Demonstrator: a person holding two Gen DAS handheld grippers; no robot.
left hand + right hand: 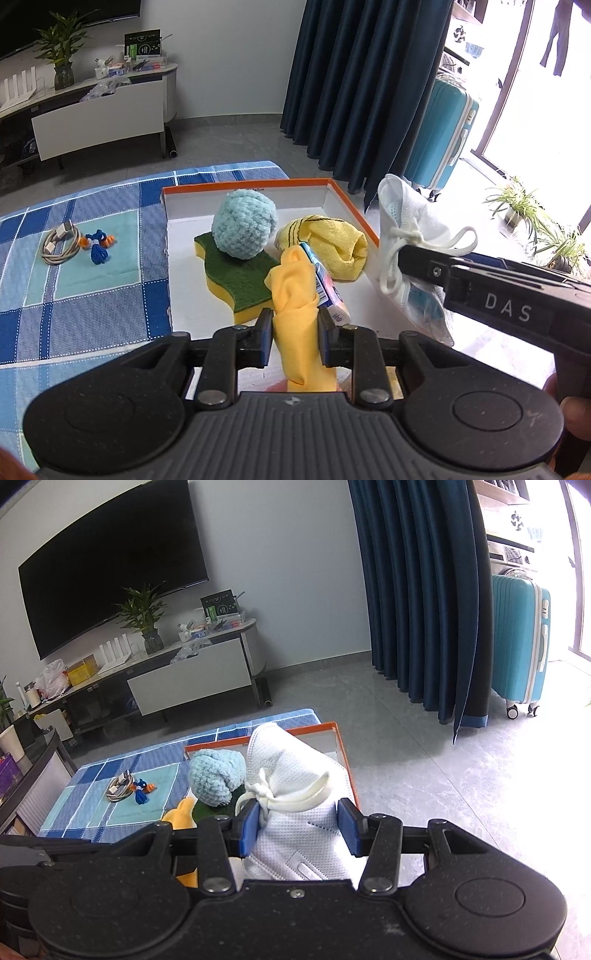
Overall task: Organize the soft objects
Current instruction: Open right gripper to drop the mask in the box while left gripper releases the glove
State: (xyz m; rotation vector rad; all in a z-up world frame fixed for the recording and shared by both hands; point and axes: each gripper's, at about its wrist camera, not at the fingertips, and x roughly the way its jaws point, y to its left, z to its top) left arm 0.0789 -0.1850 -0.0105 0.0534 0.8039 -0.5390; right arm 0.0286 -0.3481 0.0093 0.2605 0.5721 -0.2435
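My left gripper (295,326) is shut on a rolled orange-yellow cloth (293,291) and holds it over the near end of the white box with the orange rim (354,206). A small printed packet (330,291) leans against the cloth by the right finger. In the box lie a pale blue yarn ball (243,225) on a green-and-yellow sponge (236,277) and a yellow towel (332,240). My right gripper (297,823) is shut on a bundle of white face masks (291,771) tied with a strap, held above the box's right rim.
The box rests on a blue checked cloth (92,295). On it, to the left, lie a coiled cable (59,242) and a small blue knitted toy (98,249). Grey floor, a dark blue curtain (362,92) and a teal suitcase (443,129) lie beyond.
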